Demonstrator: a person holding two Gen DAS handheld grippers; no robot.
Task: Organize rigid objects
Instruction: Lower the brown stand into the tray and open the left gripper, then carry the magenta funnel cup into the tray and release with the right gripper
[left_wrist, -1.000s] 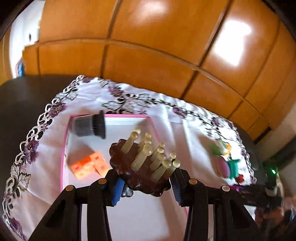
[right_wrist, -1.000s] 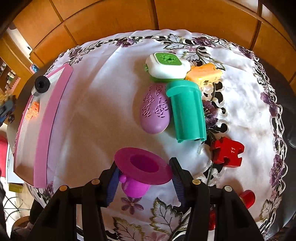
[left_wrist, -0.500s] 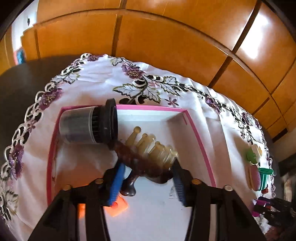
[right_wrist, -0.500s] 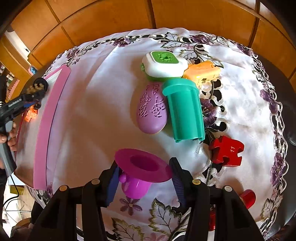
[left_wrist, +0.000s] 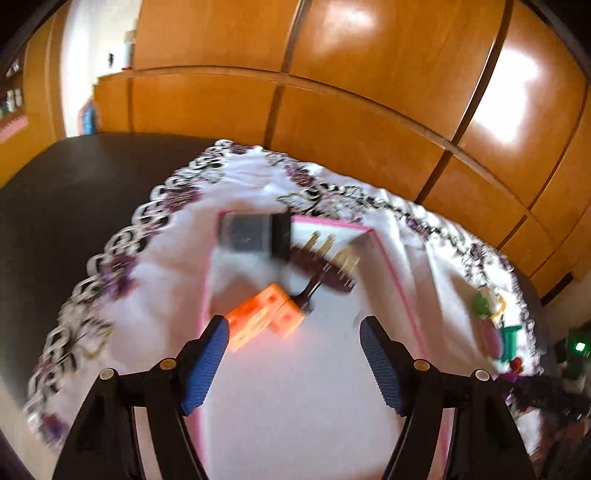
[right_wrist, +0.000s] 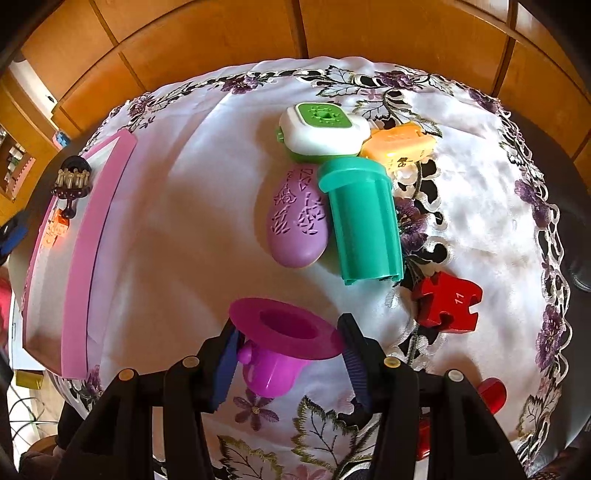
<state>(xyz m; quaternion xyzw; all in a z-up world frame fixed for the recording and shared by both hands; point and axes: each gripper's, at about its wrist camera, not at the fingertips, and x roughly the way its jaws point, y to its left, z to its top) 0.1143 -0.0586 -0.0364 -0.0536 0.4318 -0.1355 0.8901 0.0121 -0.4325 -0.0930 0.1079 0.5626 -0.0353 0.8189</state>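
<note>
Pink tray (left_wrist: 397, 277): on the embroidered cloth (right_wrist: 184, 221), at the counter's left end.
Tray contents: grey cylinder (left_wrist: 245, 234), brown massage brush (left_wrist: 325, 266), orange block (left_wrist: 266, 314); the brush's handle touches the block.
My left gripper (left_wrist: 293, 363): over the tray, fingers (left_wrist: 205, 365) spreading, nothing between them.
Loose pile, mid-cloth: purple oval case (right_wrist: 297, 218), teal cup (right_wrist: 360, 221) on its side, green-and-white box (right_wrist: 323, 131), orange piece (right_wrist: 397, 146), red puzzle piece (right_wrist: 445, 301).
My right gripper (right_wrist: 286, 356): fingers clenched on the magenta cup (right_wrist: 284, 343), just above the cloth.
</note>
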